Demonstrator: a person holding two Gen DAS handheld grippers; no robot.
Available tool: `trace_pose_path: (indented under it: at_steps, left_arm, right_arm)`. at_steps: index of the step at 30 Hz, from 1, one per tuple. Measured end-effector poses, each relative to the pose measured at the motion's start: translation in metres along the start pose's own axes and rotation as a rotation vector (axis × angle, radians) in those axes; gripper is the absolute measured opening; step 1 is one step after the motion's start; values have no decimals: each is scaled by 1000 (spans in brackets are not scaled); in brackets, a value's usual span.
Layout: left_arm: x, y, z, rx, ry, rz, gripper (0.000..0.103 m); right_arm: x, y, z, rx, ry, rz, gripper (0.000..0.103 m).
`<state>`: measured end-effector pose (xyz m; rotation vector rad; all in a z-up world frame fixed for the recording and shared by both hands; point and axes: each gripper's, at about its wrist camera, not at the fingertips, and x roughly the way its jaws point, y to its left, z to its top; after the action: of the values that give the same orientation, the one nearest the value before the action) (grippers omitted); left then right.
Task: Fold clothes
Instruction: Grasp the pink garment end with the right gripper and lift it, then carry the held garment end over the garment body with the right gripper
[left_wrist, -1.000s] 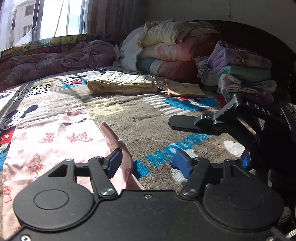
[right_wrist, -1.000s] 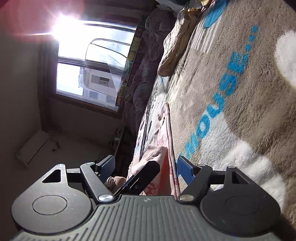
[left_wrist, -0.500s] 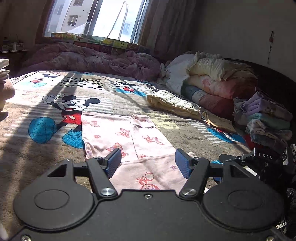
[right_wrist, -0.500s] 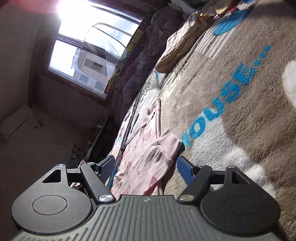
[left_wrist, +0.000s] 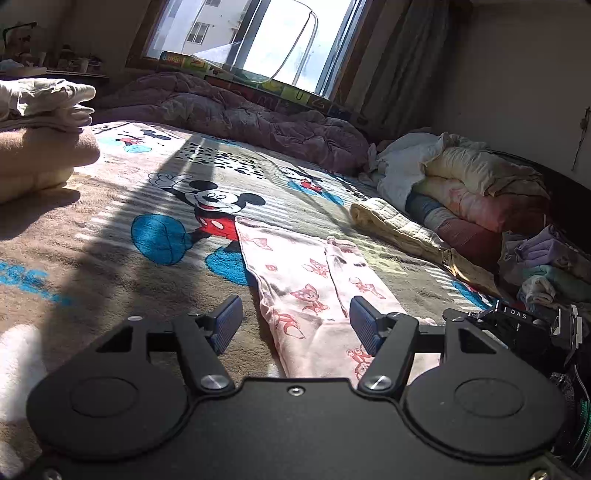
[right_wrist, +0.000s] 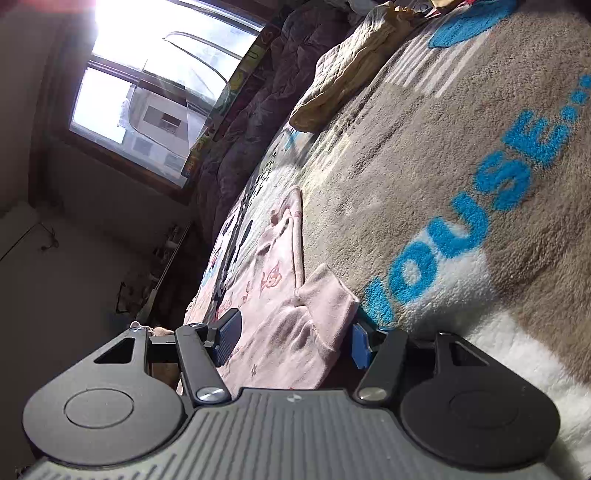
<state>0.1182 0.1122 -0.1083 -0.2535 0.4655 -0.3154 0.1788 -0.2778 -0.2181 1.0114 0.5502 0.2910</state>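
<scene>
A pink child's garment with red animal prints (left_wrist: 310, 280) lies flat on the Mickey Mouse blanket (left_wrist: 110, 236). My left gripper (left_wrist: 295, 325) is open, low over the garment's near left edge, its blue pads either side of the cloth. My right gripper (right_wrist: 291, 338) is open and rolled on its side, its pads straddling the pink cuffed sleeve end (right_wrist: 321, 314) without closing on it. The right gripper's black body (left_wrist: 517, 325) shows at the right in the left wrist view.
A folded cream quilted cloth (left_wrist: 391, 225) lies beyond the garment. A stack of folded bedding (left_wrist: 472, 195) and a pile of folded clothes (left_wrist: 546, 266) stand at the right. Folded towels (left_wrist: 40, 147) sit at the left. A purple duvet (left_wrist: 258, 125) lies under the window.
The left gripper has swung left and settled over the garment's left edge. The right gripper has moved closer onto the sleeve end. Both stayed open.
</scene>
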Motion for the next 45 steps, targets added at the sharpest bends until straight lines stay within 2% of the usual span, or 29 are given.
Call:
trace_pose_path:
  at_steps: [2,3,5,6,7,13,20,32,45]
  left_arm:
    - [4,1,0,20,13,26,63]
    - [7,2,-1,30,20,43,63]
    - [12,5,-2,25,34,54,63]
    - [15,7,-3,18,40,60,63]
    - [17,8,-3,14,45,63,63]
    - [24,10,-3,26,59,82,62]
    - [33,0,-9,78,92,66,60]
    - [40,-14,-19,171,135,39,55]
    - [44,-32,-28,273,148,-17,50]
  right_arm:
    - [1,1,0,-24,-2,4,54]
    - [2,2,-1,-42,0,8,47]
    - [3,3,-3,-78,7,11,30]
    - [2,4,-2,-87,0,18,17]
    - [-1,6,0,-89,-13,30,11]
    - [-18,13,10,-104,-93,103,10]
    - [-33,15,22,-99,-166,172,10]
    - [-50,12,31,-56,-215,229,10]
    - [-48,8,40,-30,-228,246,10]
